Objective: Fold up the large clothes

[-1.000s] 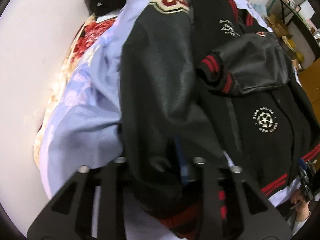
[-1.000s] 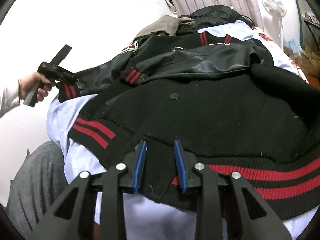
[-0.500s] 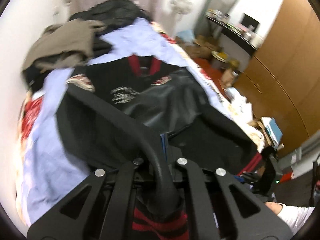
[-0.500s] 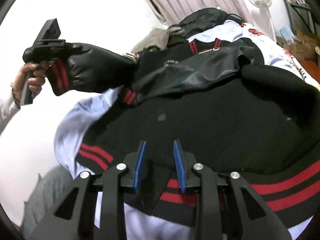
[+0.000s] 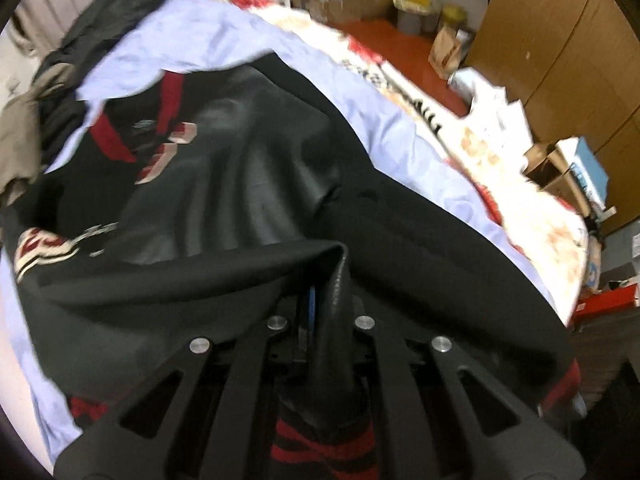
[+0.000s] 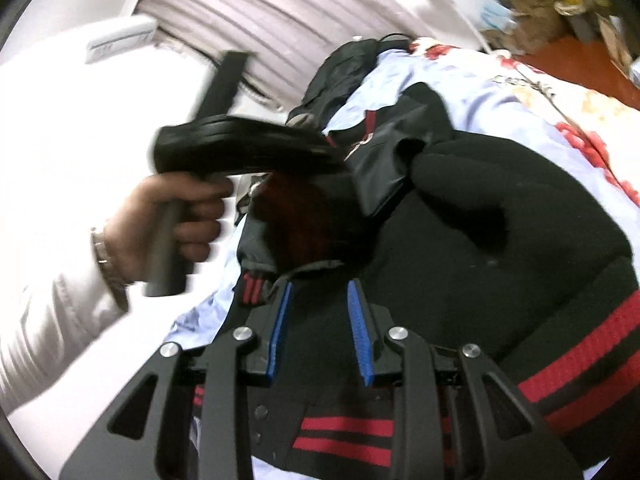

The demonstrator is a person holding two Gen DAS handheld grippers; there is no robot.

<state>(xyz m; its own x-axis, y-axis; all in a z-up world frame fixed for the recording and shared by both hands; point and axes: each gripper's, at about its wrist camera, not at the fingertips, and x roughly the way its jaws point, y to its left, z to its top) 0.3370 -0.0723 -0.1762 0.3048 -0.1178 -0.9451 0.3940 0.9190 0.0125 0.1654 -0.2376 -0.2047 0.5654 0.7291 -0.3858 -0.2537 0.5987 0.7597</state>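
Left wrist view: the left gripper (image 5: 324,312) is closed on the sleeve (image 5: 334,344) of the jacket (image 5: 248,184). The black leather-look fabric is pinched between the blue pads, and the red-striped cuff (image 5: 320,448) hangs below the fingers. The jacket, black with red stripes, lies spread across the bed (image 5: 532,208) on a light blue sheet (image 5: 224,40). More dark clothes (image 5: 100,12) are piled at the far end of the bed. A wooden wardrobe (image 5: 560,48) stands past the bed's right edge.

Right wrist view: the right gripper (image 6: 320,328) is partly open. Its blue pads stand apart over the jacket's hem (image 6: 344,436) at the near edge of the bed. Whether the pads touch the fabric cannot be told. A hand (image 6: 172,216) holds the handle of the left gripper above the jacket; the image there is blurred. The gripped sleeve is lifted clear of the jacket body. A curtain (image 6: 256,4) hangs behind the far end of the bed.
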